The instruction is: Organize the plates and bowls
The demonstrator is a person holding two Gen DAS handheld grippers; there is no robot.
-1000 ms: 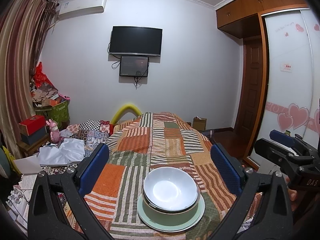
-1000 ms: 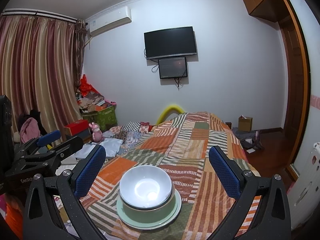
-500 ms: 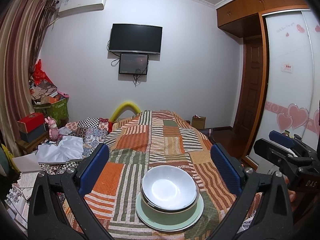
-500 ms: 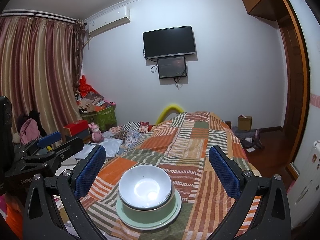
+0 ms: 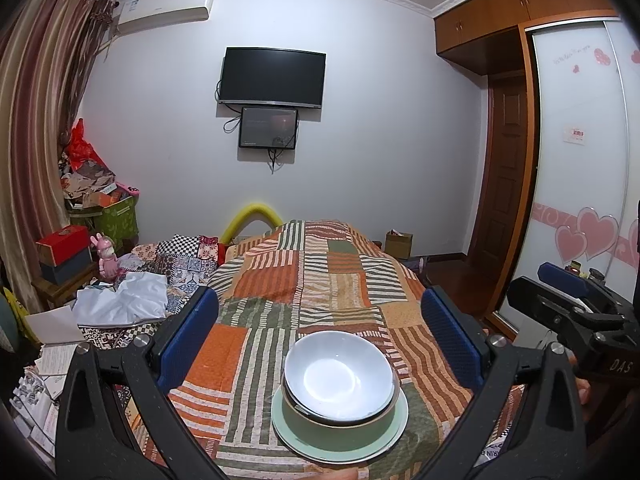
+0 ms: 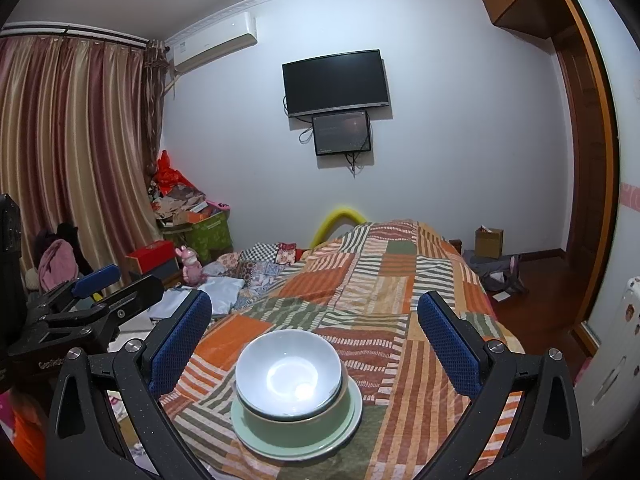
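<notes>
Stacked bowls (image 5: 338,376) barely shifted, right tool (image 5: 568,292) marked "DAS"

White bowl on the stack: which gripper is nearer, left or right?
Too close to call. The left gripper sits back and left of the white bowl, the right gripper back and right, both open, neither touching the stack on the green plate.

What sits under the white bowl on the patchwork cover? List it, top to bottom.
The white bowl nests in a green bowl, which stands on a pale green plate on the patchwork cover. The green bowl's inside and the plate's middle are covered, so anything there is unseen.
</notes>
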